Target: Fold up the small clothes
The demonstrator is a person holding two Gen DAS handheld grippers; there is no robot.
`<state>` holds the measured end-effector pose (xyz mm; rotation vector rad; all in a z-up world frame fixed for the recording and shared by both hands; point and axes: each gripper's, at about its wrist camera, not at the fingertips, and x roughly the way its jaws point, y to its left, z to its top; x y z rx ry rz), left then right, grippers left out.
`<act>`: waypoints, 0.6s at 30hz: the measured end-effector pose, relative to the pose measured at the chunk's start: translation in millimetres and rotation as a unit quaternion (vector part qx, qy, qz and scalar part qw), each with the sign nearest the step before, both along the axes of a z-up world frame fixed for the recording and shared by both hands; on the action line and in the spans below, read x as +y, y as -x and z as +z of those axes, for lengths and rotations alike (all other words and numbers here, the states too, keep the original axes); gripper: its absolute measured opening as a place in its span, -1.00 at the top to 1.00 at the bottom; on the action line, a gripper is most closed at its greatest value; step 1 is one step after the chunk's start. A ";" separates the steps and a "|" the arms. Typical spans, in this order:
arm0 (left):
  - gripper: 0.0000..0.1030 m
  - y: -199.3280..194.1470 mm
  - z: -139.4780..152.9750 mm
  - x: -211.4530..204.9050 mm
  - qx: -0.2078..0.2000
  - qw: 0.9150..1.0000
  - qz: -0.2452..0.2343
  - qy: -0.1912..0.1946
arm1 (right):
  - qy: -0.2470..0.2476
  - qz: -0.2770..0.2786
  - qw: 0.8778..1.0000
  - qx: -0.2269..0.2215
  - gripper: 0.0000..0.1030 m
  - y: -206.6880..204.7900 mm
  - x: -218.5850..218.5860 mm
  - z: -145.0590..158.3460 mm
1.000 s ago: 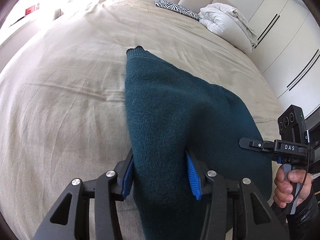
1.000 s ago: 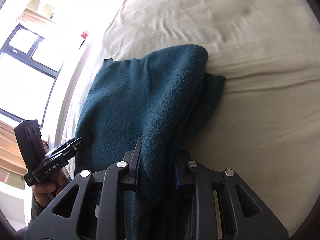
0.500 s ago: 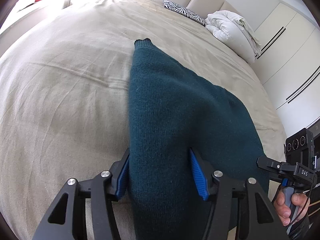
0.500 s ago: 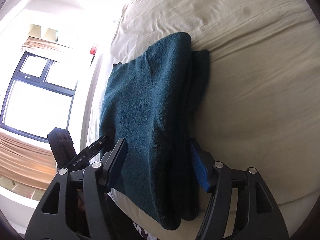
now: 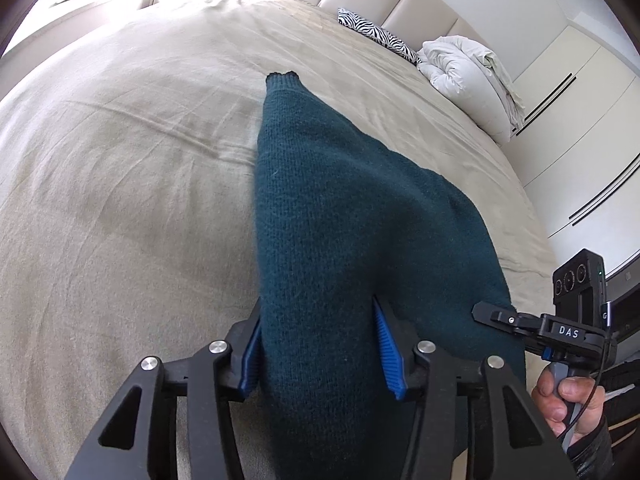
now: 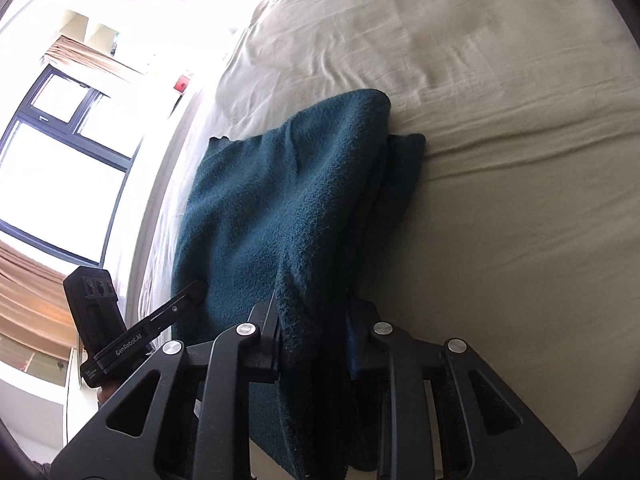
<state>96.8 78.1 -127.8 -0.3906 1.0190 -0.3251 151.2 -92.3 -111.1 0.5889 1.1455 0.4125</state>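
Observation:
A dark teal knitted sweater (image 5: 344,216) lies folded on the beige bed; it also shows in the right wrist view (image 6: 288,216). My left gripper (image 5: 320,348) has its blue pads either side of the sweater's near edge, with thick fabric between them. My right gripper (image 6: 314,340) is shut on the other near edge, several layers bunched between its fingers. A ribbed cuff (image 5: 282,80) points away at the far end. Each gripper shows in the other's view, the right one (image 5: 560,328) and the left one (image 6: 132,340).
The beige bed sheet (image 5: 120,184) spreads wide to the left and far side. A white duvet (image 5: 468,76) and a zebra pillow (image 5: 372,32) lie by the headboard. White wardrobes (image 5: 580,120) stand to the right. A window (image 6: 60,152) is beyond the bed.
My right gripper opened half a second ago and has now shut again on the sweater's edge. My left gripper stays about the fabric, and the view has shifted slightly.

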 end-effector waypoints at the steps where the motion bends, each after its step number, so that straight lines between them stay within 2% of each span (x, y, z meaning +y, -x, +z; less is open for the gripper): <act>1: -0.07 -0.6 -0.8 0.4 0.001 1.000 0.000 0.001 | -0.007 -0.004 1.000 0.013 0.55 1.5 -8.7 -12.3; 4: -0.08 0.3 0.8 1.4 -0.002 1.000 -0.002 0.007 | -0.075 -0.031 0.997 0.001 0.49 11.0 -26.8 -30.9; 5: -0.09 1.6 2.3 3.3 -0.002 1.000 0.001 0.012 | -0.078 -0.035 0.996 -0.001 0.47 14.8 -28.7 -28.9; 8: -0.09 10.5 16.4 13.9 -0.016 1.000 0.020 0.005 | -0.014 -0.039 0.999 -0.008 0.15 19.9 -27.0 -8.9; 10: -0.02 19.4 34.8 16.6 -0.043 0.998 0.034 -0.019 | 0.034 -0.054 0.998 -0.027 0.09 18.9 -26.7 6.8; 11: -0.02 22.2 44.3 16.9 -0.058 0.997 0.036 -0.026 | 0.042 -0.064 0.996 -0.036 0.09 21.7 -30.0 13.6; 12: -0.02 24.2 53.4 15.4 -0.072 0.996 0.036 -0.034 | 0.038 -0.075 0.995 -0.046 0.09 26.1 -32.5 23.3; 14: -0.02 24.7 69.0 7.9 -0.099 0.993 0.028 -0.052 | -0.003 -0.076 0.995 -0.071 0.09 33.6 -34.4 39.9; 16: -0.02 20.1 74.3 -7.5 -0.112 0.992 -0.001 -0.066 | -0.035 -0.058 0.994 -0.089 0.09 36.4 -23.9 52.9; 18: -0.02 10.9 67.4 -23.3 -0.110 0.990 -0.022 -0.083 | -0.069 -0.021 0.993 -0.091 0.09 33.2 -6.7 53.9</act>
